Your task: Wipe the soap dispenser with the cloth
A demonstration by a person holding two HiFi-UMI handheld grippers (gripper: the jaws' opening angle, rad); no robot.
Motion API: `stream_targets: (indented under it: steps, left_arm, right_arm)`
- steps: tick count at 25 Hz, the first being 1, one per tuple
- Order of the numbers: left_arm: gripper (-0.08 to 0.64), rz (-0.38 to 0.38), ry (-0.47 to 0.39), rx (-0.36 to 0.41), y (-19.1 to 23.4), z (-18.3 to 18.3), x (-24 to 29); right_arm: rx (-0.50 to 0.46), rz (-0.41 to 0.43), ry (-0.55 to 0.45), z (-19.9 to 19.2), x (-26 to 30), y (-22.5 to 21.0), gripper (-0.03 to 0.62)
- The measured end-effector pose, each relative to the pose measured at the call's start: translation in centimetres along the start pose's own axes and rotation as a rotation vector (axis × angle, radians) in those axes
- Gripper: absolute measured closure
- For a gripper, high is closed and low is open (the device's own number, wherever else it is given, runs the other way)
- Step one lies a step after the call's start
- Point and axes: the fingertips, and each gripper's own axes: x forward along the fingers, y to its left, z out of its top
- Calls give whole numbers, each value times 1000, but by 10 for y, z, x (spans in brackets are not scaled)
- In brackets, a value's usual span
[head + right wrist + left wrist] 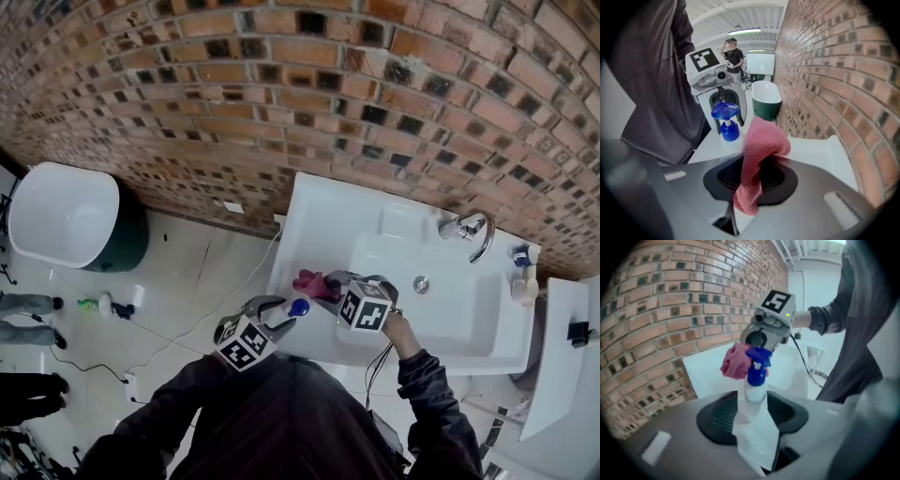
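My left gripper (281, 319) is shut on the white soap dispenser (753, 401), whose blue pump top (757, 365) sticks up past the jaws. In the head view the blue top (298, 307) shows over the sink's front left edge. My right gripper (330, 284) is shut on a pink cloth (757, 154), which bunches up above its jaws. From the left gripper view the cloth (736, 361) hangs just behind the pump top, close to it; contact cannot be told. The right gripper view shows the dispenser (727, 123) just left of the cloth.
A white washbasin (319, 211) stands against a brick wall (281, 84), with a chrome tap (473, 230) at its back right. Small bottles (523, 272) stand at the right rim. A white and green tub (70, 216) sits on the tiled floor to the left.
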Motion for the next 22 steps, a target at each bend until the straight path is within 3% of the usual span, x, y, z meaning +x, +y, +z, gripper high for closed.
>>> stream_targets:
  steps: [2, 5, 12, 15, 17, 18, 20, 22]
  left_arm:
    - [375, 40, 24, -41, 1, -9, -4]
    - [400, 70, 52, -49, 2, -13, -1]
    - [513, 94, 78, 21, 12, -6, 14]
    - [508, 83, 80, 13, 17, -5, 20]
    - [480, 85, 72, -14, 18, -5, 20]
    - [480, 86, 68, -28, 18, -6, 18]
    - [480, 86, 66, -45, 16, -7, 16]
    - [480, 78, 72, -51, 13, -9, 17]
  right_arm:
    - [-62, 49, 33, 0, 2, 11, 526]
    - [-82, 92, 61, -5, 2, 26, 526]
    - [6, 99, 28, -9, -5, 64, 527]
    - [79, 62, 0, -11, -6, 68, 528]
    - [206, 22, -50, -13, -8, 61, 528]
    - [315, 4, -106, -14, -12, 53, 528]
    - [575, 13, -289, -7, -23, 34, 528]
    - [782, 77, -467, 4, -31, 20, 528]
